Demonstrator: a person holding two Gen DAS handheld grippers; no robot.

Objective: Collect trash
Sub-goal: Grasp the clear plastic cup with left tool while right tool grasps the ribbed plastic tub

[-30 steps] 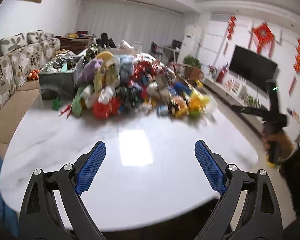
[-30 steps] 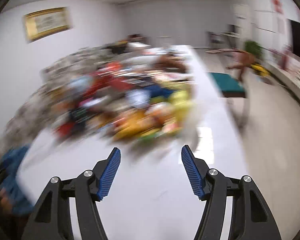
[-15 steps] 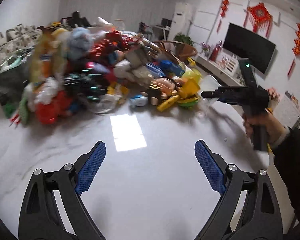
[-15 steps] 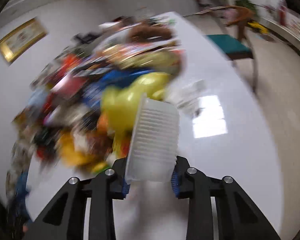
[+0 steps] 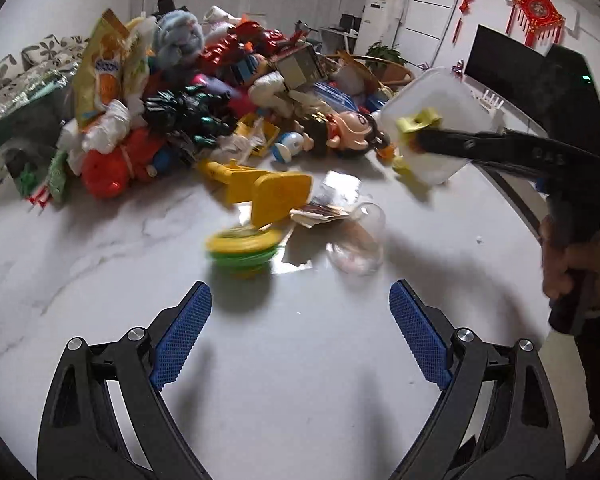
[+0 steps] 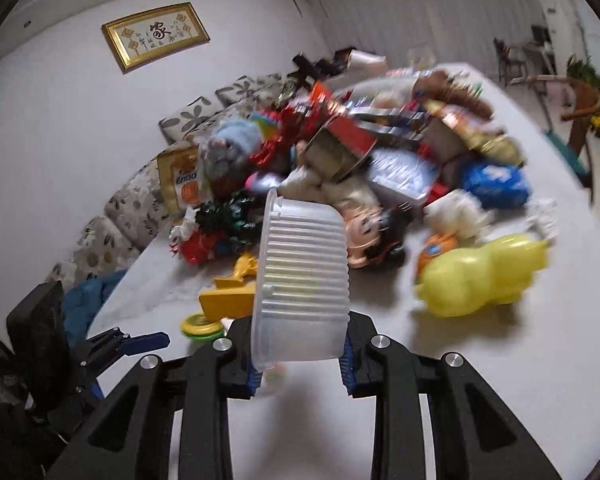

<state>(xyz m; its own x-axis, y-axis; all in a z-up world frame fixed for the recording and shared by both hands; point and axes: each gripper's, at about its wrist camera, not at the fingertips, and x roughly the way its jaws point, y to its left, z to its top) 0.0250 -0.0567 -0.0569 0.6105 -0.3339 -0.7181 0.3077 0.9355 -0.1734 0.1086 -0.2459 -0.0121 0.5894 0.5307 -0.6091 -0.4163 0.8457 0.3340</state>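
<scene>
My right gripper (image 6: pixel 300 364) is shut on a clear ribbed plastic container (image 6: pixel 302 276) and holds it above the white table; the container (image 5: pixel 436 120) and the gripper also show at the right of the left wrist view. My left gripper (image 5: pixel 298 340) is open and empty, low over the table (image 5: pixel 300 380). In front of it lie a clear plastic cup (image 5: pixel 358 246) on its side, a crumpled wrapper (image 5: pixel 324 210) and a yellow-green disc (image 5: pixel 240 248). A big pile of toys and packaging (image 5: pixel 204 96) fills the far part of the table.
A yellow toy shovel (image 5: pixel 260 188) and a doll (image 5: pixel 340 132) lie at the pile's front. A yellow duck toy (image 6: pixel 484 276) sits right of the container. A sofa (image 6: pixel 140 200) runs along the table's left side; chairs (image 6: pixel 580 112) and a TV (image 5: pixel 500 64) stand beyond.
My right gripper has shut on the plastic container and lifted it off the table. My left gripper has moved forward toward the cup and the pile, staying open.
</scene>
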